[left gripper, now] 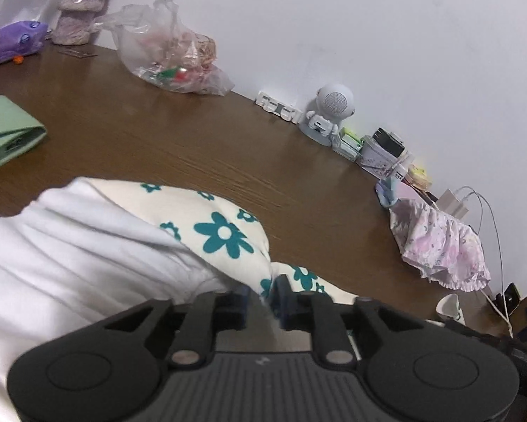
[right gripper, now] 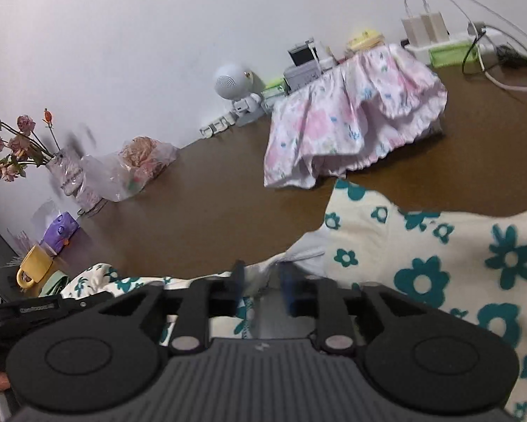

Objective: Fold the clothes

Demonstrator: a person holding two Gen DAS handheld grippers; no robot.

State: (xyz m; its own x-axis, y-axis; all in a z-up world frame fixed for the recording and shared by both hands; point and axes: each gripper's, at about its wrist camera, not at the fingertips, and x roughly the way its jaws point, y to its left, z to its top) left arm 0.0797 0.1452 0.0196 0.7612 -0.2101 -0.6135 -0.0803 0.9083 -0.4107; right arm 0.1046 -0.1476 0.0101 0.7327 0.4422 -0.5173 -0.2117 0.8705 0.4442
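Observation:
A cream garment with teal flowers [left gripper: 224,235] lies bunched on the brown table [left gripper: 158,130], its white inside turned out at the left. My left gripper [left gripper: 263,299] is shut on a fold of this garment, lifted off the table. In the right wrist view the same flowered garment [right gripper: 439,263] spreads to the right. My right gripper [right gripper: 261,281] is shut on its white edge. The other gripper's body [right gripper: 24,311] shows at the lower left.
A pink floral garment [right gripper: 351,119] lies heaped near the wall, also in the left view [left gripper: 439,242]. A folded green cloth [left gripper: 6,133], plastic bag [left gripper: 168,56], white speaker figure [left gripper: 330,112], small boxes, chargers with cables [right gripper: 429,28], flower vase [right gripper: 66,168] and yellow mug [right gripper: 35,267] stand around.

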